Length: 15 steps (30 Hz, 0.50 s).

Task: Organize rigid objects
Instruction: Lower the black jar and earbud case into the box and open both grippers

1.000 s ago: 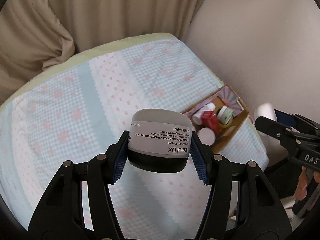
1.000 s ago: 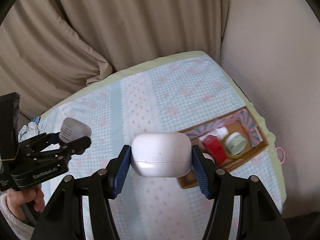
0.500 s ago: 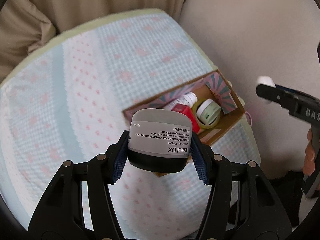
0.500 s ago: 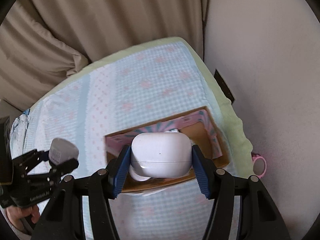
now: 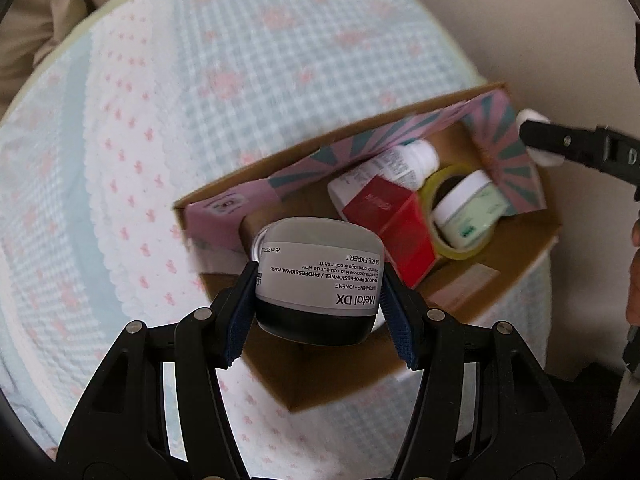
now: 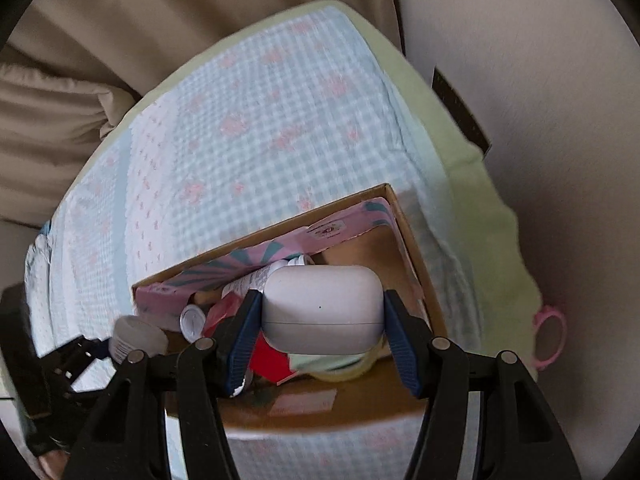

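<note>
My left gripper is shut on a grey-and-black Metal DX jar, held upside down above the left end of an open cardboard box. My right gripper is shut on a white earbud case, held over the right half of the same box. Inside the box lie a red carton, a white bottle, a roll of yellow tape and a pale green jar. The right gripper also shows at the right edge of the left wrist view, and the left gripper with its jar at the lower left of the right wrist view.
The box sits at the near right corner of a bed with a light-blue checked cover. A beige wall runs along the right. Beige curtains and a cushion lie behind the bed. A pink ring hangs by the bed's right edge.
Both grippers have moved forward and down toward the box, which now looks much larger and sits directly beneath them. Both keep their hold on the jar and the earbud case.
</note>
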Each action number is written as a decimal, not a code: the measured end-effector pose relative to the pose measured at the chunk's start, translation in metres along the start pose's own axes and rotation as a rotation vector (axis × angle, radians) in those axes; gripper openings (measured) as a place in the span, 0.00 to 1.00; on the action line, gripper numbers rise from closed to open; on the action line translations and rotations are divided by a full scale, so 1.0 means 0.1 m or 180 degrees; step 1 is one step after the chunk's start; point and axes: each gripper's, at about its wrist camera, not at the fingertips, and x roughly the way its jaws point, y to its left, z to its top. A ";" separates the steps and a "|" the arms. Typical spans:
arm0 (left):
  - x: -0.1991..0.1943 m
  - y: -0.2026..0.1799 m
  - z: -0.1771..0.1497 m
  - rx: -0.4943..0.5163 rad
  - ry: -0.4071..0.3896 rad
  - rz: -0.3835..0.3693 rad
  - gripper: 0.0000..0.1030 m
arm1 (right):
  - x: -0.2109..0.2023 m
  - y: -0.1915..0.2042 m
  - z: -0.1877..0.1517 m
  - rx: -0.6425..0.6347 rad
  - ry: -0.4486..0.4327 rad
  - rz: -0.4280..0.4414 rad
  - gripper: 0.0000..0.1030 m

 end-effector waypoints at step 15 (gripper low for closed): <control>0.32 -0.23 0.05 0.0354 0.0131 0.0352 1.00 | 0.67 -0.26 0.21 0.0517 0.0428 0.0193 0.87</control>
